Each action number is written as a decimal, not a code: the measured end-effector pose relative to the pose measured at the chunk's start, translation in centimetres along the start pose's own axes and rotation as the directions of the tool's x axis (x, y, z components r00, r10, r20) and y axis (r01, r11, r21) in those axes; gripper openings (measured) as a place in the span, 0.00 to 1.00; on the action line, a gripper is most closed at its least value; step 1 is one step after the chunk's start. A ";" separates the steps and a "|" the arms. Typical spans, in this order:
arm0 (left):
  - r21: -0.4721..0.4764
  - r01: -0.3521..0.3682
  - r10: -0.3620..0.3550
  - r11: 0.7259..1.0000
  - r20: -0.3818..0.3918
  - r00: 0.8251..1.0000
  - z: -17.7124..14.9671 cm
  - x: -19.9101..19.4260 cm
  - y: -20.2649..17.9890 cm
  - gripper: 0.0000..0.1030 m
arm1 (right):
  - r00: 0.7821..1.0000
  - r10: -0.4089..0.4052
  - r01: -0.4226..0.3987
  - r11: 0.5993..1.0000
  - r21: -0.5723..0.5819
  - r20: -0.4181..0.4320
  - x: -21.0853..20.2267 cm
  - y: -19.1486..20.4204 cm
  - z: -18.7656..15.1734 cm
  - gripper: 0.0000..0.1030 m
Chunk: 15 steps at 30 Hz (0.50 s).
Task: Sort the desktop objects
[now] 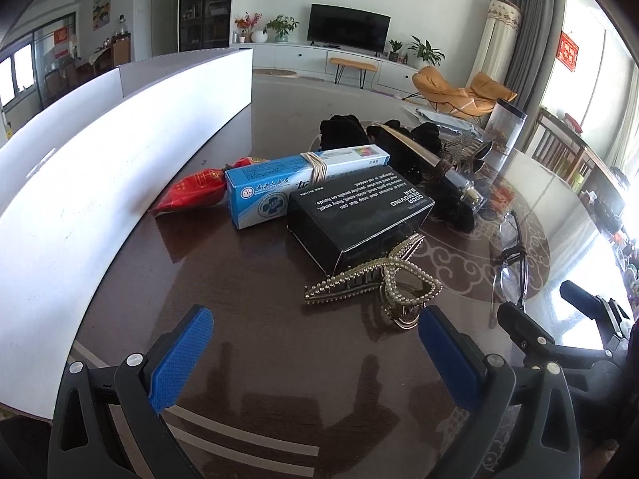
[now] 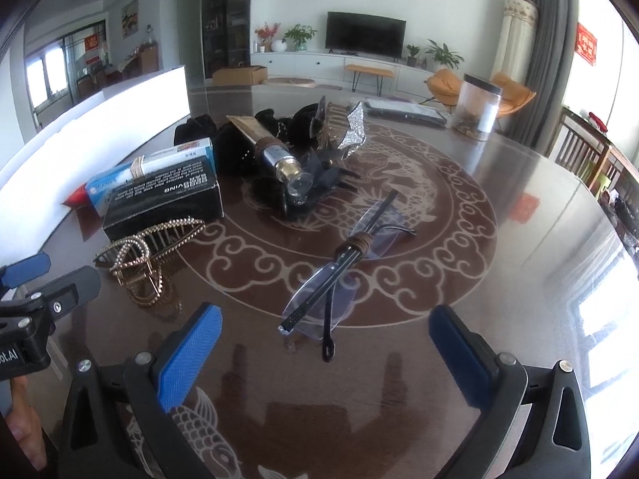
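A pile of objects lies on the dark round table. A pearl hair claw rests just ahead of my left gripper, which stands open and empty. Behind the claw sit a black box, a blue-and-white box with a rubber band and a red packet. Folded glasses bound with brown cord lie right before my right gripper, also open and empty. A tube with a gold collar lies on black fabric.
A long white box wall runs along the table's left side. A clear jar with a black lid and a flat dark packet sit at the far side. Wooden chairs stand at the right.
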State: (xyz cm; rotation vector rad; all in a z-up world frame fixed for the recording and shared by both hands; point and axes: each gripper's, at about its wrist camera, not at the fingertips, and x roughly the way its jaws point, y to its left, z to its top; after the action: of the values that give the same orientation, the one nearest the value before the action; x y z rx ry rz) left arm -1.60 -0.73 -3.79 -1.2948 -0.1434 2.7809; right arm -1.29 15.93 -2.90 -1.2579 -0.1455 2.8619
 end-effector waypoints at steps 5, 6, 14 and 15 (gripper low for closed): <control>0.015 -0.009 0.010 1.000 -0.018 1.000 -0.4 0.3 -0.4 1.00 | 0.999 0.003 -0.004 1.000 -0.021 -0.051 1.1 -0.3 0.1 1.00; 0.016 -0.011 0.011 1.000 -0.023 1.000 -0.4 0.3 -0.4 1.00 | 0.998 0.007 -0.008 1.000 -0.015 -0.058 1.4 -0.4 0.2 1.00; 0.007 -0.009 0.009 1.000 -0.033 0.999 -0.2 0.7 -0.2 1.00 | 0.995 0.016 -0.017 1.000 -0.007 -0.099 2.7 -0.7 0.5 1.00; 0.010 -0.007 0.007 1.000 -0.036 0.999 -0.2 0.7 -0.2 1.00 | 0.995 0.017 -0.017 1.000 -0.003 -0.098 2.8 -0.7 0.5 1.00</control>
State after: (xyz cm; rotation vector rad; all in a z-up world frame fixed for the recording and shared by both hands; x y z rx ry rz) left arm -1.90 -0.42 -4.45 -1.3446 -0.1240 2.7587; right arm -3.54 16.73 -4.53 -1.4031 -0.1392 2.8081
